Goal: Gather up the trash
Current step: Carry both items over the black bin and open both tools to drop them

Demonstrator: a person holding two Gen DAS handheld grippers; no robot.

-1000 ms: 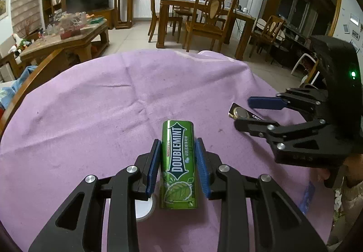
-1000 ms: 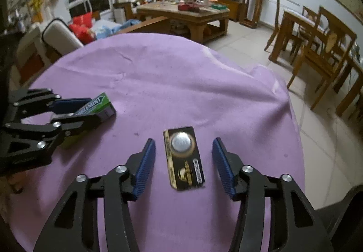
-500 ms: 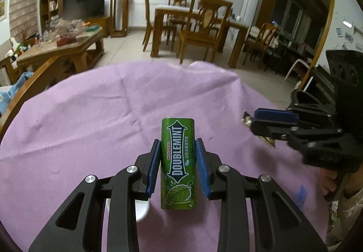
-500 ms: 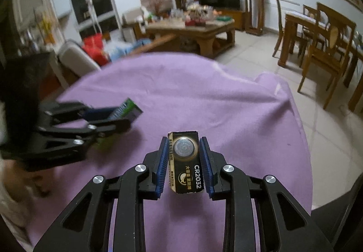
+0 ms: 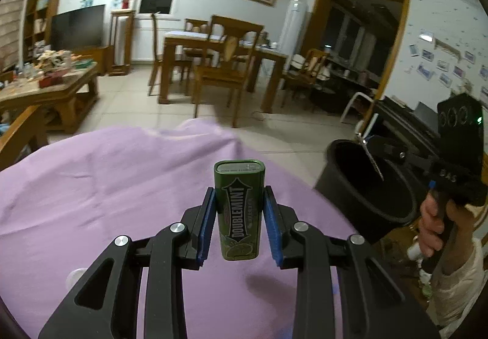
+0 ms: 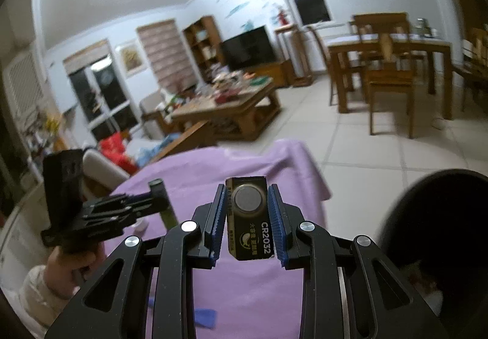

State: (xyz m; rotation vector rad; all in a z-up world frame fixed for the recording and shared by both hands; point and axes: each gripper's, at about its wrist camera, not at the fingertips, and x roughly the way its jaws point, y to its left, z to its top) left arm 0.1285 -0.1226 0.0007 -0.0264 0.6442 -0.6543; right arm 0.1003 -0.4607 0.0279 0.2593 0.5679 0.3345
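My left gripper (image 5: 239,197) is shut on a green Doublemint tin (image 5: 239,217), held upright above the purple tablecloth (image 5: 122,186). My right gripper (image 6: 247,191) is shut on a black CR2032 battery card (image 6: 250,220), lifted clear of the cloth. In the left wrist view the right gripper (image 5: 376,156) hangs over the rim of a black bin (image 5: 360,195), with the card seen edge-on. In the right wrist view the left gripper (image 6: 152,198) with the tin (image 6: 166,211) sits to the left, and the bin (image 6: 442,217) looms at the right.
The bin stands on the floor past the table's right edge. A white disc (image 5: 76,275) and a blue scrap (image 6: 204,317) lie on the cloth near me. A coffee table (image 5: 52,89), a dining table with chairs (image 5: 219,64) and tiled floor lie beyond.
The right gripper shut on the battery card, lifted it and swung right to the bin. The left gripper raised the tin off the cloth and tilted up.
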